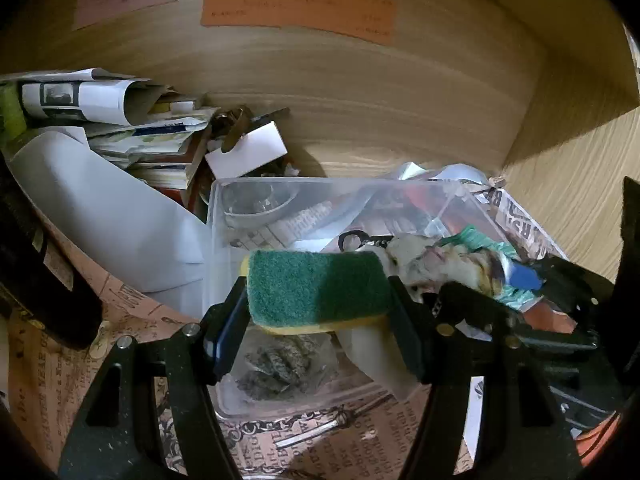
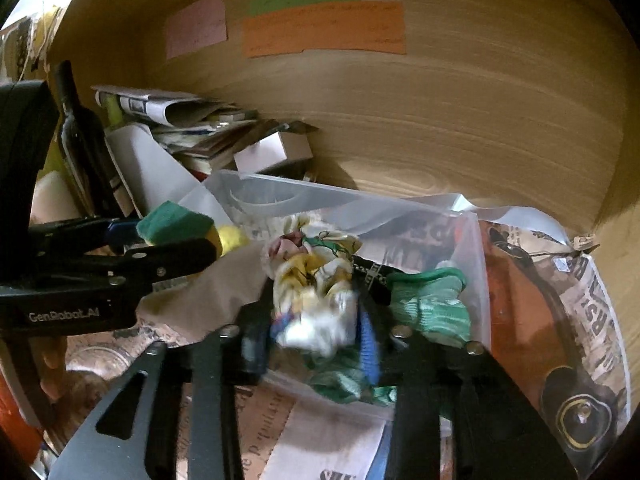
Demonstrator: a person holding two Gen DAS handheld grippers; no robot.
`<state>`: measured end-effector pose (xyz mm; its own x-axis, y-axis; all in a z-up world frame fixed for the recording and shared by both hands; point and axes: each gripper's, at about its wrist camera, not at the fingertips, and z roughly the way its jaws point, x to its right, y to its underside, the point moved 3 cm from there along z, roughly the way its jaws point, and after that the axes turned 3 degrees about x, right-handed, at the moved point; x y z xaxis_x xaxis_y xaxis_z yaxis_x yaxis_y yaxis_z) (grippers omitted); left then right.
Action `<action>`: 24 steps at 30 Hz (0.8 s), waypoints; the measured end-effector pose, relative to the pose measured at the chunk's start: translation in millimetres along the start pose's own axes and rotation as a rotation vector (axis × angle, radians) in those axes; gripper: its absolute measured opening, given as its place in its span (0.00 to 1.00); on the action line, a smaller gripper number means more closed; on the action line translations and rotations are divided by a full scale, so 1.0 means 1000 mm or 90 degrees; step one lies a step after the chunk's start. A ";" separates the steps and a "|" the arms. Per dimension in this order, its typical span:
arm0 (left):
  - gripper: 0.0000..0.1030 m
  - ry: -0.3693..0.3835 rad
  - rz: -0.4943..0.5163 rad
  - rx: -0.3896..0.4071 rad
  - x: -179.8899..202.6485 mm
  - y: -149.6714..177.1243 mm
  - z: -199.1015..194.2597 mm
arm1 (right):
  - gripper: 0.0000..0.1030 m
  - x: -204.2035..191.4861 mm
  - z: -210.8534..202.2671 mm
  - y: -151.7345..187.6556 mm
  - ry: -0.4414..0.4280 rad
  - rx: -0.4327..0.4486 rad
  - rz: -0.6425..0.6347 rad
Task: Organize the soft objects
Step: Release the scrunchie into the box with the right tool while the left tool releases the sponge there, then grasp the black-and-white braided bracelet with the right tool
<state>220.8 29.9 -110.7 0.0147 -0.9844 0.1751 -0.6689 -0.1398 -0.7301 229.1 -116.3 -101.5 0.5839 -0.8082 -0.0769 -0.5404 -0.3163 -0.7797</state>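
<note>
My left gripper point(image 1: 318, 312) clamps a green-and-yellow sponge point(image 1: 316, 290) above the clear plastic box point(image 1: 224, 200). My right gripper point(image 2: 312, 332) pinches a crumpled patterned cloth point(image 2: 316, 292), blurred, seemingly over the box beside a green cloth point(image 2: 432, 304).

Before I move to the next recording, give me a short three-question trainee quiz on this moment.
1. True or false: the left tongs are shut on the green-and-yellow sponge.
2. What do the right tongs hold? A) patterned cloth B) bottle C) newspaper
3. Fill in: both items are held over the clear plastic ____.

Key: 1 true. 2 A, the patterned cloth. 3 bin.
</note>
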 end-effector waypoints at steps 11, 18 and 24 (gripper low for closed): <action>0.77 0.016 -0.011 0.002 -0.002 0.000 -0.013 | 0.67 -0.006 -0.033 -0.003 0.031 0.042 -0.028; 0.88 0.023 -0.001 0.057 0.006 0.002 -0.054 | 0.79 -0.003 -0.067 0.001 0.039 0.072 -0.023; 0.96 0.016 0.010 0.094 0.014 0.012 -0.085 | 0.82 0.005 -0.097 0.018 0.060 0.085 -0.015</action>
<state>149.8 23.9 -60.4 -0.0148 -0.9838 0.1788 -0.5526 -0.1410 -0.8214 163.3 -173.8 -56.2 0.5328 -0.8462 -0.0045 -0.4389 -0.2718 -0.8565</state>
